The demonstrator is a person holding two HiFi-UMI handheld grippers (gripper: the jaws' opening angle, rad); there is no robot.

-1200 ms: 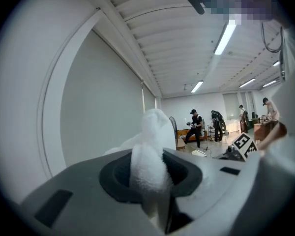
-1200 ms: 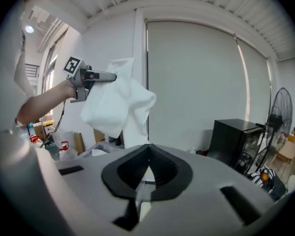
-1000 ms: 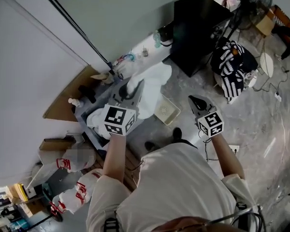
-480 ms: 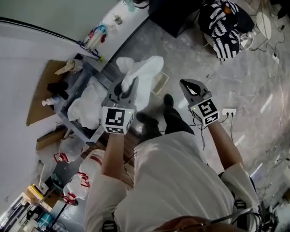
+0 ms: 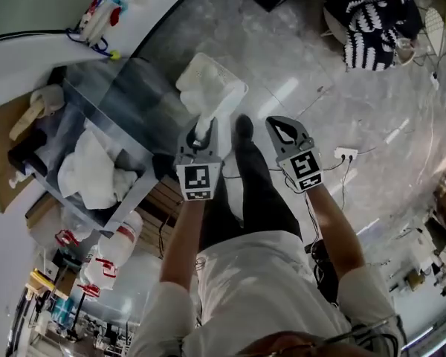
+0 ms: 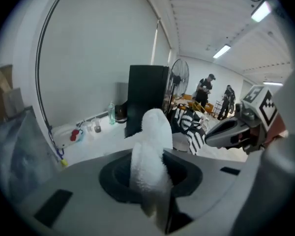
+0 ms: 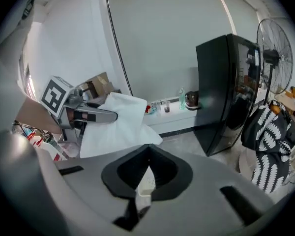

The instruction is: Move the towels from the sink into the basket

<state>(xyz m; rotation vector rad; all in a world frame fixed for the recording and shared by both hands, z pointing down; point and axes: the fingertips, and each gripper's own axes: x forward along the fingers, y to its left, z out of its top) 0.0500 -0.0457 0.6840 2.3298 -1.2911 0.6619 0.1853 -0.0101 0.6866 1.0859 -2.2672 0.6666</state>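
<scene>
One white towel point(image 5: 208, 99) clamped in left gripper point(image 5: 203, 131), hanging over basket point(image 7: 145, 183) (more wait in sink point(image 5: 137, 188)); right gripper point(image 5: 280, 129) closed, empty. Next: lower, release.

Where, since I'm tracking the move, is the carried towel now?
Head view, centre: the towel is pinched in the left tongs, right of the sink.
</scene>
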